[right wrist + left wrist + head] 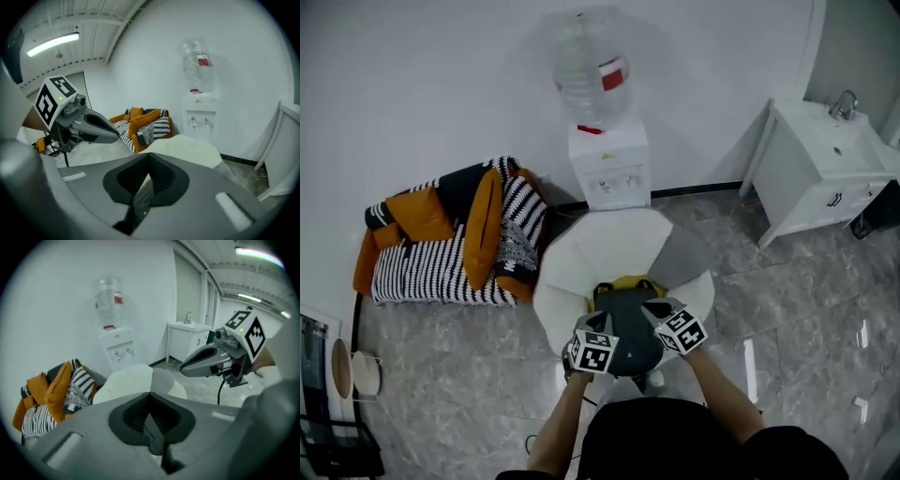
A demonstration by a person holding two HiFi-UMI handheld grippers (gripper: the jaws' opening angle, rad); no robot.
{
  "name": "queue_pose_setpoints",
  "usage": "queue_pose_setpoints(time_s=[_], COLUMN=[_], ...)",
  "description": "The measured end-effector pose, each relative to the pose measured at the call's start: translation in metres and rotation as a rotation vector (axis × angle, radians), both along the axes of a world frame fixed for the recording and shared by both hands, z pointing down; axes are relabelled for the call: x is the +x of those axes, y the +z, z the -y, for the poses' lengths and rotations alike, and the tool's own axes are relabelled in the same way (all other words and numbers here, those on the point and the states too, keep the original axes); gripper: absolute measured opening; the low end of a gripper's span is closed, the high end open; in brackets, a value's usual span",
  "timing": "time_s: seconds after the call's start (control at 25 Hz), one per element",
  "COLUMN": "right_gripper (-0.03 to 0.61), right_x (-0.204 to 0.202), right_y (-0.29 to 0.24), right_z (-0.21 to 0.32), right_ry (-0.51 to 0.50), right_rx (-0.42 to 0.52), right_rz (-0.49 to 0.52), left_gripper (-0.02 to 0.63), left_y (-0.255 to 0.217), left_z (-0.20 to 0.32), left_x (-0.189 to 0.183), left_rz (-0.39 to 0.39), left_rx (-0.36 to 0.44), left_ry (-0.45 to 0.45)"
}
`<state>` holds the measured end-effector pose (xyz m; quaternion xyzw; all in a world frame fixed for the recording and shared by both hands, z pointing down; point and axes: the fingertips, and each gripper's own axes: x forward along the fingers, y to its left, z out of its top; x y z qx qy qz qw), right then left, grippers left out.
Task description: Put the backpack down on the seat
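A dark grey backpack [630,330] with a yellow part at its far edge hangs over the near edge of a white petal-shaped seat [602,246]. My left gripper [602,339] is at the pack's left side and my right gripper [659,314] at its right side. The jaws of both are shut. In the left gripper view a dark strap [162,448] runs down from the closed jaws of the left gripper [152,420]. The right gripper [149,180] likewise pinches a dark strap [139,205]. Both gripper views show the seat [133,380] [187,147] ahead. The backpack's body is hidden in them.
A water dispenser [607,169] with a bottle stands against the wall behind the seat. A low sofa with striped and orange cushions [450,244] lies to the left. At the right stands a white sink cabinet [825,173]. A small rack [333,384] is at the far left. The floor is grey marble.
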<state>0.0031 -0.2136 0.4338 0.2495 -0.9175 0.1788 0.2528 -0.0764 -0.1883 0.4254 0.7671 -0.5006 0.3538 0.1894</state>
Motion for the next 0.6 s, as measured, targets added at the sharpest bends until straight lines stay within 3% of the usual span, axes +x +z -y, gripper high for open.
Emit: queue_pose_setpoints(time_s=[0.12, 0.2, 0.4, 0.6], right_gripper=[0.005, 0.005, 0.005, 0.006], right_x=[-0.010, -0.008, -0.007, -0.010], right_y=[-0.046, -0.076, -0.155, -0.228], right_z=[0.025, 0.042, 0.074, 0.078], right_ry=[-0.004, 0.004, 0.077, 0.129], right_rx=[0.067, 0.112, 0.268, 0.486], right_rz=[0.080, 0.111, 0.155, 0.219], left_gripper=[0.000, 0.000, 0.000, 0.000], left_y=[-0.037, -0.065, -0.157, -0.214], left_z=[0.019, 0.032, 0.064, 0.083], left_x=[-0.002, 0.003, 0.007, 0.004], left_rz=[0.092, 0.104, 0.059, -0.019], left_rx=[0.091, 0.153, 0.386, 0.596], left_ry=[0.065, 0.071, -0.004, -0.160])
